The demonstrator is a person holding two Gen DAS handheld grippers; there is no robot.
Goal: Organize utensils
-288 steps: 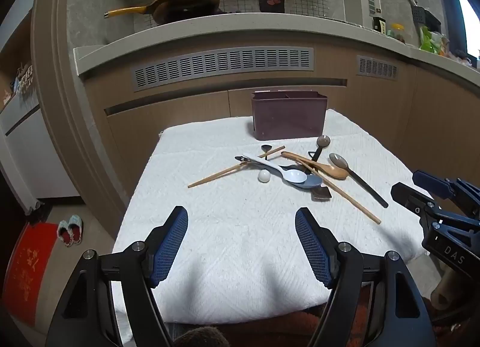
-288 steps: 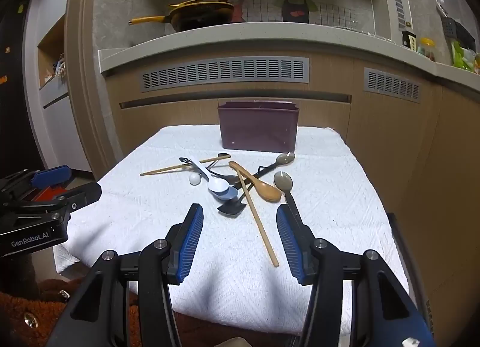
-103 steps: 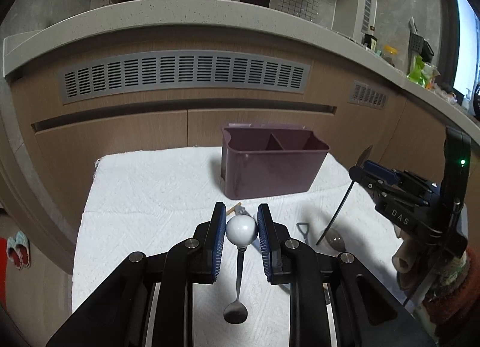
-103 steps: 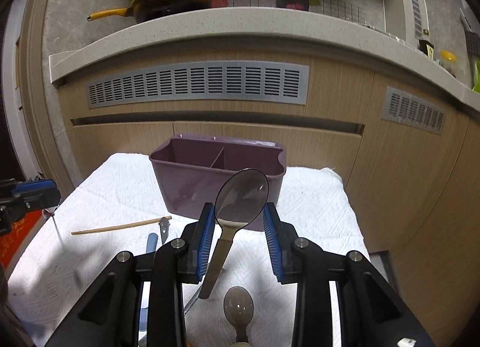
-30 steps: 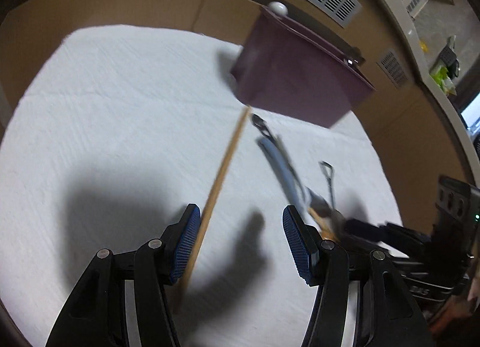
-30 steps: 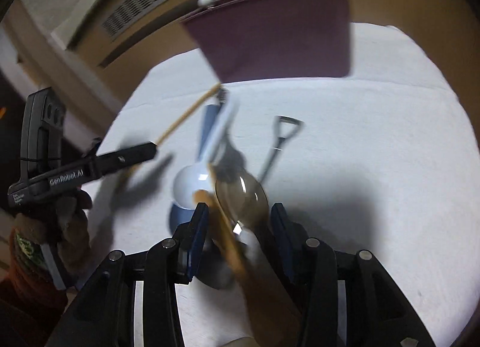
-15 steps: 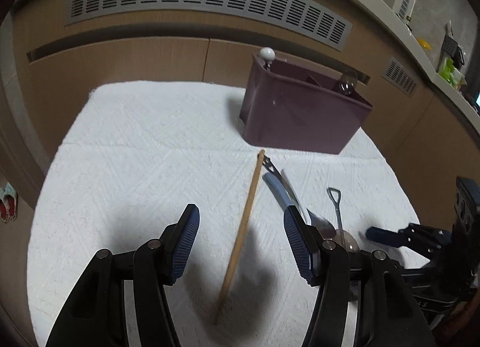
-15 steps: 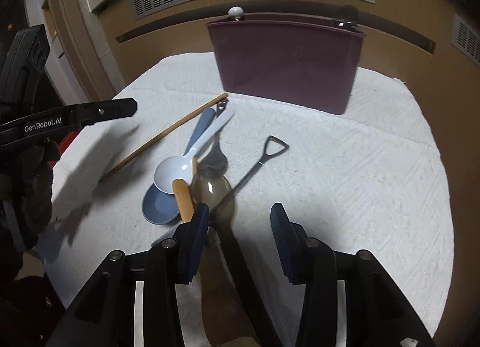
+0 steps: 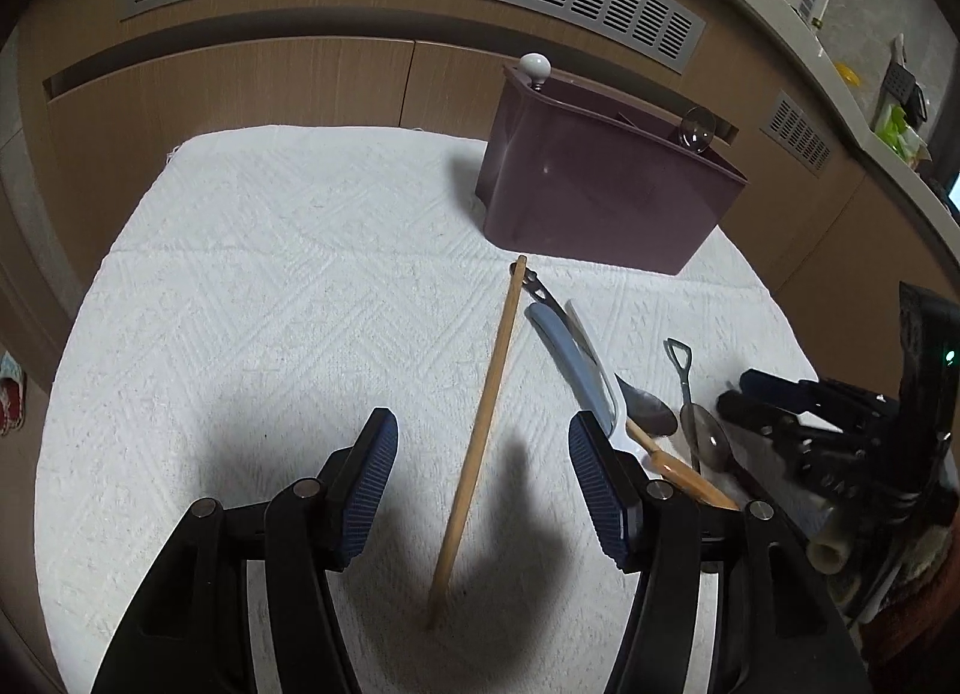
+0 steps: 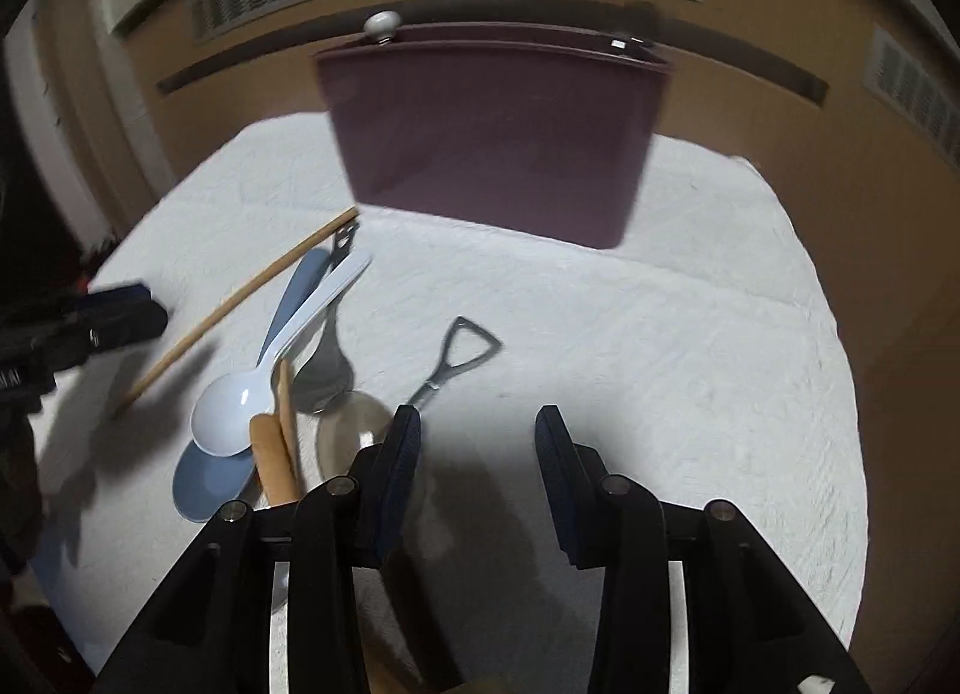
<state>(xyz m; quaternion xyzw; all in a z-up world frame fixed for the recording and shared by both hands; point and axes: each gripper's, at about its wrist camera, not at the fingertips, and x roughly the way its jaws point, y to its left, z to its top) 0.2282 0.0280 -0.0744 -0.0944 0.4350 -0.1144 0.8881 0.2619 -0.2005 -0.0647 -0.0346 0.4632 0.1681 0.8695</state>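
Both tools gaped, empty: left tool (image 9: 483, 463) straddled a wooden chopstick (image 9: 480, 442); right tool (image 10: 477, 451) hovered beside the piled spoons (image 10: 264, 388). Purple caddy (image 10: 492, 141) stood behind on the white-clothed tabletop (image 9: 270, 298), two utensils inside.

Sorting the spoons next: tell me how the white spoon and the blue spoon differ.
The white spoon is paler and lies on top; the blue spoon is greyish-blue and lies beneath, its bowl partly covered. The white bowl looks smaller than the blue one. Both lie on the cloth, handles toward the purple caddy.
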